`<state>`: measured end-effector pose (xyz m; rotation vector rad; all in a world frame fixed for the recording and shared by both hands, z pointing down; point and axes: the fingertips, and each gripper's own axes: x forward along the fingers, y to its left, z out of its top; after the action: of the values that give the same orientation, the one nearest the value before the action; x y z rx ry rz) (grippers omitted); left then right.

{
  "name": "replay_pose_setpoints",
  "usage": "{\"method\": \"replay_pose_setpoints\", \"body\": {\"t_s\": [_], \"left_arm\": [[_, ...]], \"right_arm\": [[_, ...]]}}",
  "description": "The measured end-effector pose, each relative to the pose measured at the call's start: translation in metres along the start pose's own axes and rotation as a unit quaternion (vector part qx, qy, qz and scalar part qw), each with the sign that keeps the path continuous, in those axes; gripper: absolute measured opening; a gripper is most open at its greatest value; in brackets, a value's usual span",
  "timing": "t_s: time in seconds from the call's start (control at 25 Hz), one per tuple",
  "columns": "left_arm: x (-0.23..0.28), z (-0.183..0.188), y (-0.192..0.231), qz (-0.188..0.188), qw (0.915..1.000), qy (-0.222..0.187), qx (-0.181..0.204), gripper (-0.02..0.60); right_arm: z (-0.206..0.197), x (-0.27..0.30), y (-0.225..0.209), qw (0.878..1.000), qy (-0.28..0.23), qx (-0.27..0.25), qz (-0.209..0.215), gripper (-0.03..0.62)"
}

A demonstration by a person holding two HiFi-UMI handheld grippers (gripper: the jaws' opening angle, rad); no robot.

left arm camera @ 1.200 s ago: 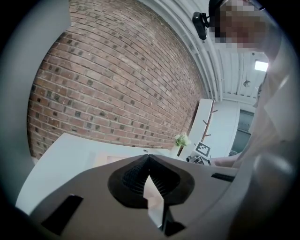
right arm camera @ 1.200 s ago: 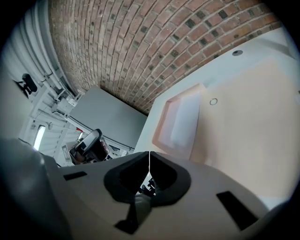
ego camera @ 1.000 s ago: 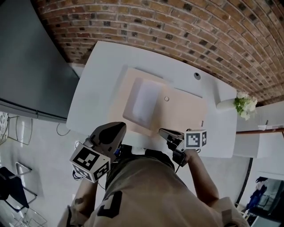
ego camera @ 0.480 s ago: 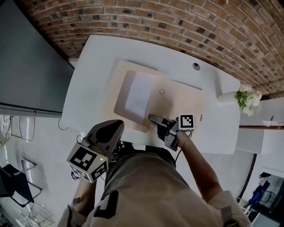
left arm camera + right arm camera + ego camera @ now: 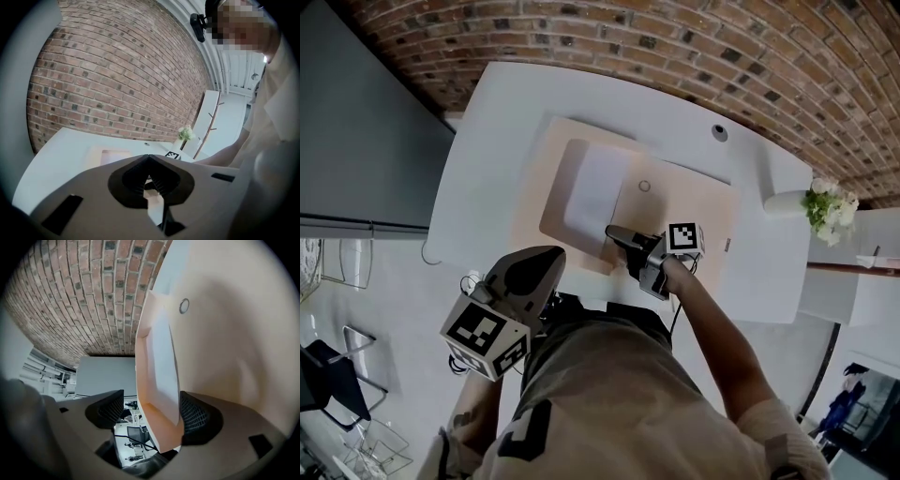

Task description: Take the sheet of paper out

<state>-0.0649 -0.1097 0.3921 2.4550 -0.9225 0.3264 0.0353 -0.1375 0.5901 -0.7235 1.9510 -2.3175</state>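
Print that I can read comes to little: black-and-white square patterns on the marker cube (image 5: 682,238) of my right gripper (image 5: 615,234) and on the cube (image 5: 484,334) of my left gripper (image 5: 546,262). There is also a small dark mark (image 5: 727,246) at the right edge of the tan envelope (image 5: 694,211), too small to make out.

The envelope lies flat on the white tabletop (image 5: 487,141), opened out toward the left, with a round clasp (image 5: 644,187) near its middle. The sheet of paper (image 5: 595,192) lies white on that opened left part. Its right edge meets the envelope's body, and I cannot tell how much of it is tucked underneath.

My right gripper reaches in over the near edge of the tabletop. Its jaws have just been opening and stand spread wide, with the near corner of the envelope and of the paper between them. The pads are not squeezing it. In the right gripper view the rest of the envelope runs out of the frame.

My left gripper hangs back beside my body, short of the tabletop, jaws pressed together on nothing. Its own bulk blocks most of the tabletop in the left gripper view, and only a strip of the envelope and some flowers (image 5: 186,133) show beyond.
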Motion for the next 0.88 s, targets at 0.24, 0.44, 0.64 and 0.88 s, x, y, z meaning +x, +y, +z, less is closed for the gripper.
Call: {"method": "replay_pose_setpoints", "body": {"t_s": [0.24,0.44,0.64,0.88], "left_arm": [[-0.009,-0.002,0.011,0.011,0.9999,-0.007,-0.011,0.014],[-0.012,-0.001,0.014,0.013,0.9998,-0.014,-0.008,0.014],[-0.015,-0.002,0.015,0.014,0.9998,-0.016,-0.007,0.014],[-0.018,-0.003,0.015,0.017,0.9998,-0.014,-0.002,0.014]], "right_arm": [[0.0,0.01,-0.011,1.0,0.01,0.01,-0.021,0.362],[0.001,0.017,-0.01,0.999,0.009,0.02,-0.025,0.362],[0.001,0.025,-0.006,0.999,0.014,0.015,-0.027,0.362],[0.003,0.029,-0.004,1.0,0.016,-0.001,-0.007,0.362]]}}
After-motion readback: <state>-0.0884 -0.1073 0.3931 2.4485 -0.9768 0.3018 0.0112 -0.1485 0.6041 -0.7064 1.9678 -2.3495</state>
